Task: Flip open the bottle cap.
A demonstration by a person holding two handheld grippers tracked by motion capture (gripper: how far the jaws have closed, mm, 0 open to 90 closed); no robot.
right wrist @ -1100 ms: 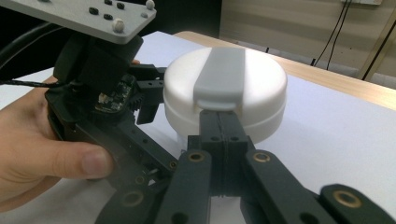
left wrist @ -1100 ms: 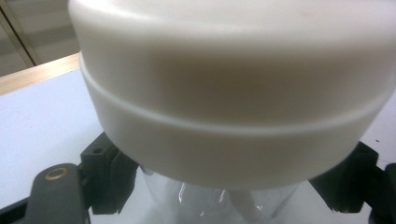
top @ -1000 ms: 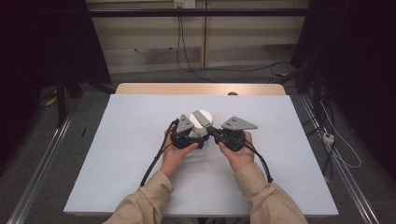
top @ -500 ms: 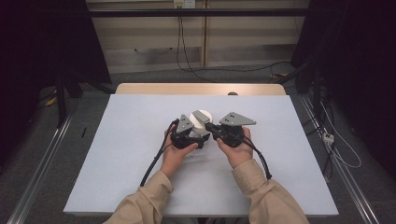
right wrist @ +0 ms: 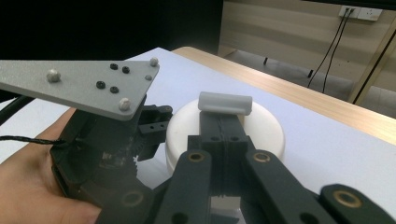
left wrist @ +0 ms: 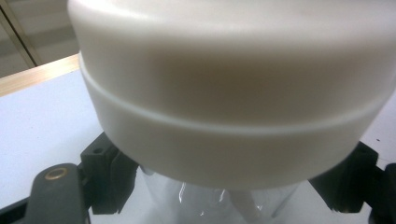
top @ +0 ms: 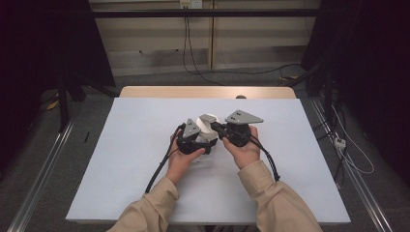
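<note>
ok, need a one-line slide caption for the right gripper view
Right gripper, jaws shut on the handle of a white lid, beside the left gripper.

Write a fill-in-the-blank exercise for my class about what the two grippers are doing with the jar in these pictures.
1. The lid on the jar is coloured ____.
2. The right gripper is shut on the lid's small ____.
3. The jar body under the lid is made of ____ material, seen in the left gripper view.
4. The left gripper grips the jar's ____, below the lid.

Missing words: white; handle; clear; body
</note>
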